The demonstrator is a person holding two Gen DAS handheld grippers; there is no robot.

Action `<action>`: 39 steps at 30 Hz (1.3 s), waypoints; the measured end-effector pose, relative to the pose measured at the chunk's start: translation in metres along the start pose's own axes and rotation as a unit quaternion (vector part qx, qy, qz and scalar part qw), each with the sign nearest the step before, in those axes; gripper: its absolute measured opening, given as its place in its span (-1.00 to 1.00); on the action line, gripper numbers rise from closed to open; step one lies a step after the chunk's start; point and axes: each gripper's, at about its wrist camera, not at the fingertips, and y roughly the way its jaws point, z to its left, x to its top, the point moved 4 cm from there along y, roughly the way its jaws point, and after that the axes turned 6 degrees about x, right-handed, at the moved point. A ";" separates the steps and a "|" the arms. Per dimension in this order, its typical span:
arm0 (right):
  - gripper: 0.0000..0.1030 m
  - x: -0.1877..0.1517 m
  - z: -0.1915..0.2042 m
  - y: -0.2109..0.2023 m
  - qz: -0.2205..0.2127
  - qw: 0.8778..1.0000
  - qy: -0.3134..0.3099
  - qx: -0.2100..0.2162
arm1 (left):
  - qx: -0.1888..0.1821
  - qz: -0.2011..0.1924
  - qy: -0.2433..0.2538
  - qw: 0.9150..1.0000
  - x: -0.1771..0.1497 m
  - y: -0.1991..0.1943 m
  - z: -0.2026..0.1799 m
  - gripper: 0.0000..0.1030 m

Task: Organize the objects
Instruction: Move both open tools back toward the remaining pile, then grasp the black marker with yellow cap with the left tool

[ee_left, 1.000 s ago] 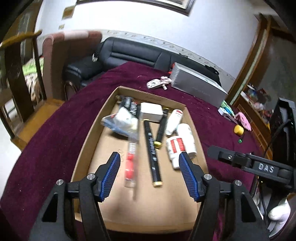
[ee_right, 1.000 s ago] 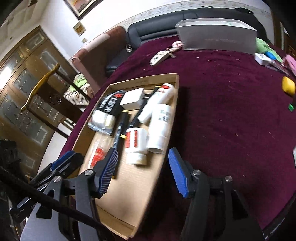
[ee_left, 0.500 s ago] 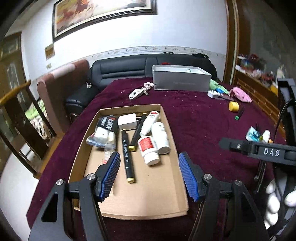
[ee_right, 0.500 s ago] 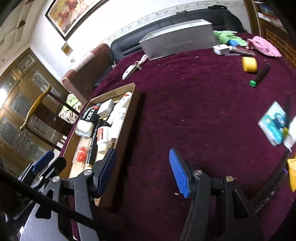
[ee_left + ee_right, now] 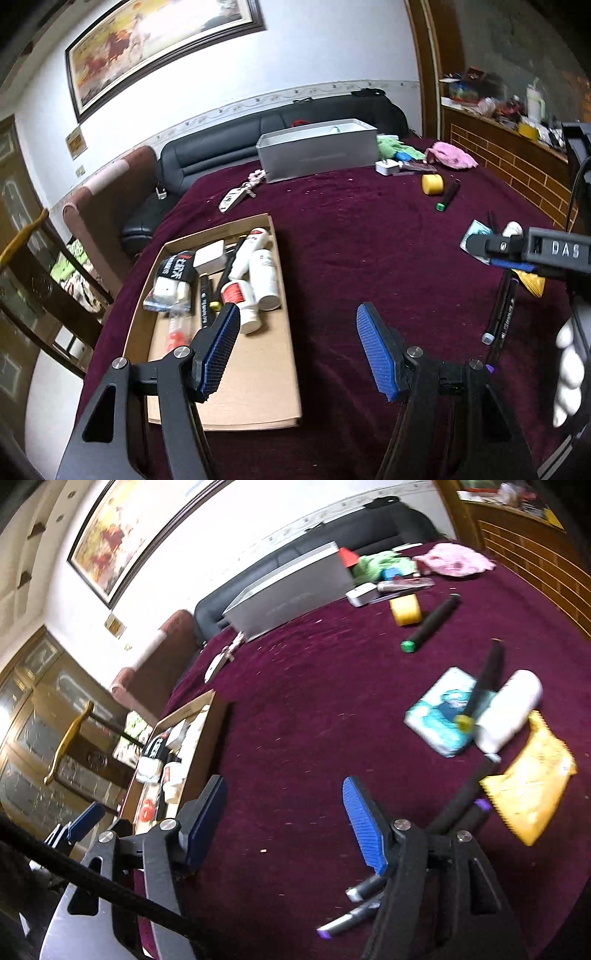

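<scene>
The shallow brown cardboard tray [image 5: 280, 369], already holding bottles and pens, lies on the maroon cloth-covered table [image 5: 369, 258]. Loose items are left at the right: a teal tissue packet [image 5: 439, 716], a white cylindrical bottle [image 5: 509, 709], a yellow crinkled snack bag [image 5: 532, 790] and black marker pens [image 5: 461, 808]. The left gripper [image 5: 297, 350] is held spread and empty. The right gripper [image 5: 282, 819] is empty too, its jaws having just been opening. One item should be straddled squarely before the jaws are closed.
</scene>
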 end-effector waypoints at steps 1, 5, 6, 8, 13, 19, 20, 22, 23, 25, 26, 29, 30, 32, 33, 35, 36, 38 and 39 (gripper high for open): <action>0.27 0.001 -0.005 -0.004 -0.005 1.000 0.005 -0.001 | 0.001 -0.001 0.005 1.000 0.001 -0.001 -0.004 0.16; 0.27 0.007 -0.025 -0.022 -0.024 0.999 0.021 -0.007 | 0.003 -0.005 0.028 1.000 0.003 -0.004 -0.023 0.16; 0.27 0.008 -0.029 -0.026 -0.029 0.999 0.023 -0.009 | 0.003 -0.005 0.033 0.999 0.004 -0.005 -0.027 0.16; 0.27 0.012 -0.041 -0.036 -0.039 0.999 0.032 -0.014 | 0.002 -0.004 0.045 0.999 0.005 -0.006 -0.037 0.16; 0.31 0.018 -0.069 -0.053 -0.057 0.996 0.056 -0.026 | -0.002 0.000 0.071 0.997 0.007 -0.005 -0.060 0.16; 0.31 0.023 -0.110 -0.070 -0.076 0.992 0.091 -0.039 | -0.009 0.008 0.096 0.995 0.010 0.001 -0.086 0.16; 0.31 0.025 -0.117 -0.072 -0.079 0.991 0.098 -0.042 | -0.009 0.009 0.101 0.995 0.011 0.002 -0.091 0.16; 0.31 0.026 -0.128 -0.077 -0.084 0.990 0.107 -0.046 | -0.012 0.012 0.110 0.994 0.012 0.005 -0.100 0.16; 0.31 0.027 -0.136 -0.080 -0.087 0.989 0.112 -0.050 | -0.013 0.014 0.114 0.993 0.013 0.007 -0.105 0.16; 0.31 0.029 -0.145 -0.082 -0.091 0.988 0.117 -0.052 | -0.015 0.017 0.121 0.992 0.013 0.010 -0.113 0.16; 0.31 0.031 -0.152 -0.084 -0.093 0.987 0.121 -0.054 | -0.017 0.019 0.125 0.992 0.014 0.012 -0.117 0.16; 0.31 0.036 -0.166 -0.086 -0.101 0.985 0.131 -0.057 | -0.026 0.028 0.134 0.990 0.015 0.020 -0.130 0.15; 0.31 0.037 -0.169 -0.087 -0.103 0.984 0.134 -0.058 | -0.030 0.032 0.137 0.990 0.015 0.023 -0.134 0.15; 0.31 0.038 -0.178 -0.088 -0.108 0.982 0.140 -0.061 | -0.044 0.044 0.138 0.988 0.015 0.030 -0.142 0.15; 0.31 0.039 -0.182 -0.088 -0.110 0.982 0.143 -0.060 | -0.054 0.049 0.138 0.988 0.015 0.034 -0.145 0.15; 0.31 0.038 -0.190 -0.089 -0.115 0.980 0.152 -0.056 | -0.080 0.062 0.137 0.985 0.016 0.041 -0.154 0.15; 0.31 0.039 -0.192 -0.089 -0.115 0.980 0.155 -0.055 | -0.098 0.069 0.134 0.984 0.017 0.045 -0.158 0.15; 0.31 0.040 -0.198 -0.088 -0.116 0.979 0.163 -0.048 | -0.132 0.082 0.122 0.980 0.019 0.051 -0.166 0.15; 0.31 0.040 -0.200 -0.088 -0.115 0.978 0.166 -0.045 | -0.149 0.087 0.115 0.978 0.021 0.055 -0.171 0.15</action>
